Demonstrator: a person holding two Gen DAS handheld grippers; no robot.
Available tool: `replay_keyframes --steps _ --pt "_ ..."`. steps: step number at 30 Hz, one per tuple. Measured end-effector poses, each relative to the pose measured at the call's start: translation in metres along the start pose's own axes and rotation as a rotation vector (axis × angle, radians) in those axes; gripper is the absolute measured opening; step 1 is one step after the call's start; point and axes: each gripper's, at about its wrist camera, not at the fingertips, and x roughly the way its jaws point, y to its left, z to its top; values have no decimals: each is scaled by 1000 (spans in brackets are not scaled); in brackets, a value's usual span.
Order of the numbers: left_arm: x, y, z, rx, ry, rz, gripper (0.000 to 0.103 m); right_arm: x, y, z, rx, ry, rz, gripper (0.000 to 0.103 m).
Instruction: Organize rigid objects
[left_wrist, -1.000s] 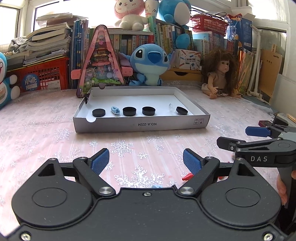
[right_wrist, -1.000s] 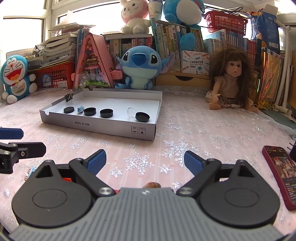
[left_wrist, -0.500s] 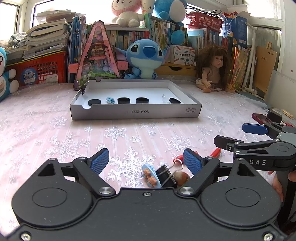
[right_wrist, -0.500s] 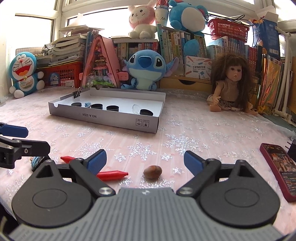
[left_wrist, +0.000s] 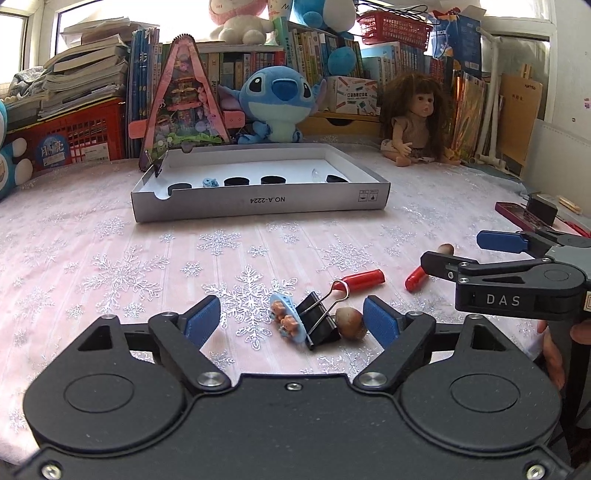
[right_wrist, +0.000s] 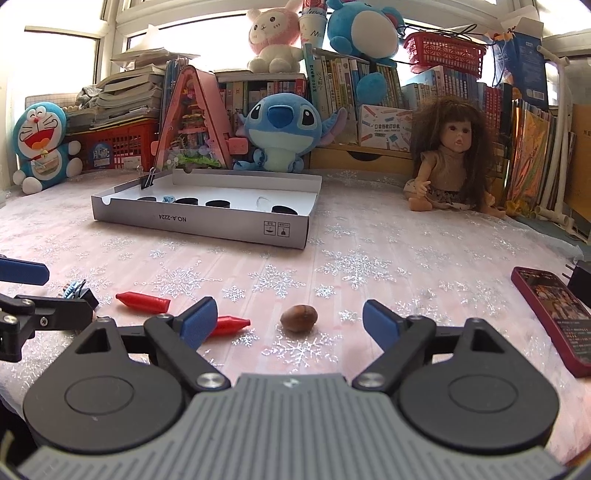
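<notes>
Acorn (right_wrist: 299, 318), small, hard and light, lies on the table between the right gripper (right_wrist: 290, 320)'s closing, still wide jaws; smooth and rounded, it likely slips unless pinched across its middle. Binder clip (left_wrist: 318, 322), black, stiff, with wire handles, sits between the left gripper (left_wrist: 291, 322)'s closing jaws, untouched.
</notes>
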Motion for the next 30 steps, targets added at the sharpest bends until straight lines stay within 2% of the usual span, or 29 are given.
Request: replay_keyframes --steps 4,7,9,15,23,25,26,30 --pt "1 0 0 -8 9 -25 74 1 -1 -1 1 7 0 89" --pt "1 1 -1 -16 14 -42 64 1 -1 -2 3 10 2 88" --pt "2 1 -1 -18 23 -48 52 2 -1 -2 3 12 3 87" --pt "-1 4 0 -34 -10 -52 41 3 -1 -2 9 19 6 78" --pt "-2 0 0 -14 -26 -44 39 4 1 -3 12 40 19 42" --pt "-2 0 0 -15 -29 -43 38 4 0 -3 13 40 15 36" --pt "-3 0 1 -15 -33 -43 34 4 0 -2 16 40 15 34" --pt "-4 -1 1 -7 -44 -40 32 3 0 -2 17 38 17 31"
